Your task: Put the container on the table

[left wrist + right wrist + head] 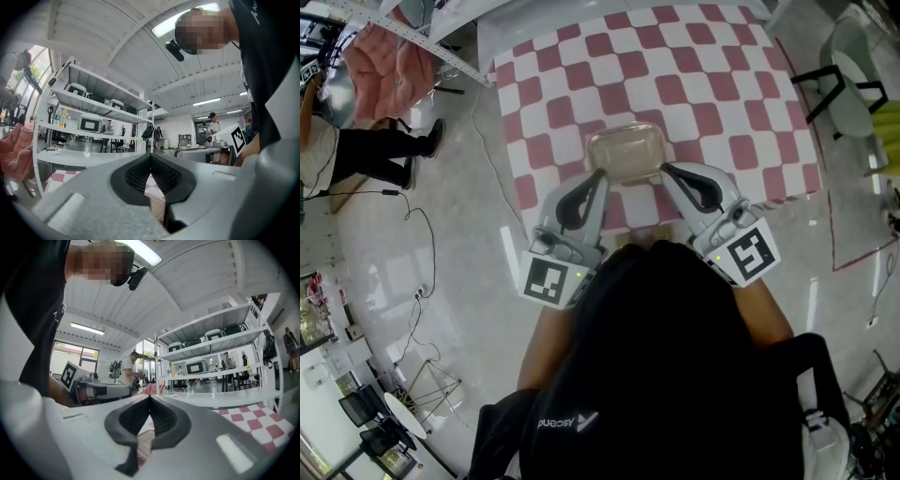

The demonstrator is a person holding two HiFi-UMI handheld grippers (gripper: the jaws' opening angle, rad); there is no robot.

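A clear rectangular plastic container rests near the front edge of the table, which has a red-and-white checked cloth. My left gripper is shut, its tip at the container's near left corner. My right gripper is shut too, its tip at the near right corner. Whether either tip pinches the rim I cannot tell. In the left gripper view the jaws meet, with a beige patch of the container below them. The right gripper view shows the same: jaws closed above the container.
A person stands on the floor at the left beside pink cloth. Cables trail over the floor. A chair stands right of the table. White shelves with boxes rise beyond the table, and people stand further back.
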